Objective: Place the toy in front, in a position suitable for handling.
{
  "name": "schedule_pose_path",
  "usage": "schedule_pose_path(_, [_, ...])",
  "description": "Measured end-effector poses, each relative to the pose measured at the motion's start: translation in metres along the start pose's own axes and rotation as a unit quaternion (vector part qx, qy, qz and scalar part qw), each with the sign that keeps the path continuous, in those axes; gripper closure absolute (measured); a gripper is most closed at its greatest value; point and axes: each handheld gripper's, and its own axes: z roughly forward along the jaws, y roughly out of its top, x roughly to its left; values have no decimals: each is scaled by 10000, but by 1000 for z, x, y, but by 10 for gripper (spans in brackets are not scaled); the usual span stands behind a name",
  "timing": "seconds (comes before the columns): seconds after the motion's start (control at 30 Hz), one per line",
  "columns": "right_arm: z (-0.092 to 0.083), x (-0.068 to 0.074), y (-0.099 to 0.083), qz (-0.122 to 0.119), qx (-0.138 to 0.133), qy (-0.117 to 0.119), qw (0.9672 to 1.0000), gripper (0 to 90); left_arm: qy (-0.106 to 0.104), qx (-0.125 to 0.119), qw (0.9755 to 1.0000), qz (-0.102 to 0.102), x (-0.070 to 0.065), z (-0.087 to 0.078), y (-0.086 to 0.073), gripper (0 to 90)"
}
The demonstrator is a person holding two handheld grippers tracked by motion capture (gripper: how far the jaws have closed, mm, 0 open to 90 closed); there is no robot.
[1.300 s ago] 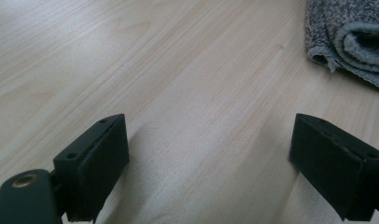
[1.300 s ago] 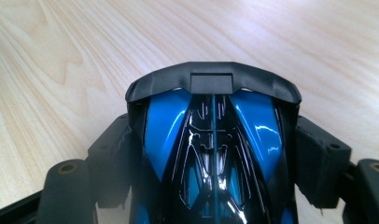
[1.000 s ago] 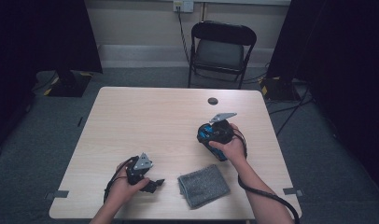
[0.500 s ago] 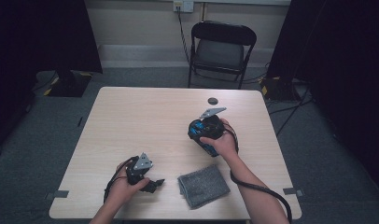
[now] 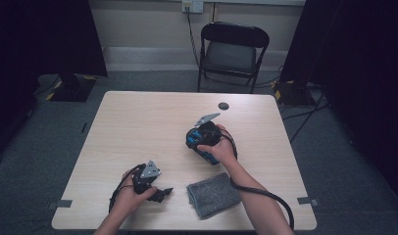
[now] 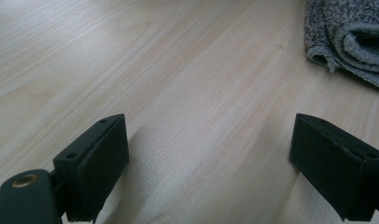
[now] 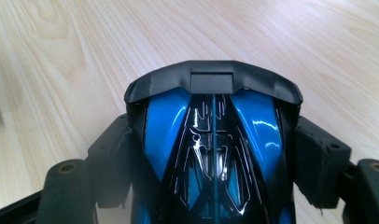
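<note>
A glossy blue and black toy car [image 7: 213, 140] sits between the jaws of my right gripper [image 7: 215, 156], whose pads [image 7: 114, 156] press on its two sides. In the high view that gripper [image 5: 198, 137] holds the car [image 5: 191, 142] just above the middle of the wooden table [image 5: 138, 122]. My left gripper [image 5: 161, 194] rests near the front edge at the left, pointing right toward a folded grey cloth [image 5: 214, 193]. In its own view the left gripper [image 6: 211, 163] stands wide open over bare wood, with the cloth [image 6: 351, 37] at the upper right.
A small dark round disc [image 5: 223, 105] lies near the table's far edge. A black folding chair [image 5: 234, 49] stands behind the table. A cable trails from the right gripper along the forearm to the front edge.
My right hand has carried the toy car leftward, toward the middle of the table. The left gripper and the cloth have stayed where they were.
</note>
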Motion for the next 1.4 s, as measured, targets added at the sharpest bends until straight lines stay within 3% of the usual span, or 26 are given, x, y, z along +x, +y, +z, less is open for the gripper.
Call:
schedule_pose_path(0.27, [19,5,1,-161,152,90,9997,253,9,0,10000,7,0,0,0,112])
schedule_pose_path(0.67, [31,7,-4,-155,235,65,9996,249,2,6,10000,-15,0,0,0,112])
schedule_pose_path(1.03, [33,8,-2,-292,337,28,9990,242,-8,-2,10000,-13,0,0,0,112])
schedule_pose_path(1.4, [17,3,-3,-58,93,46,9999,149,0,1,10000,-21,0,0,0,112])
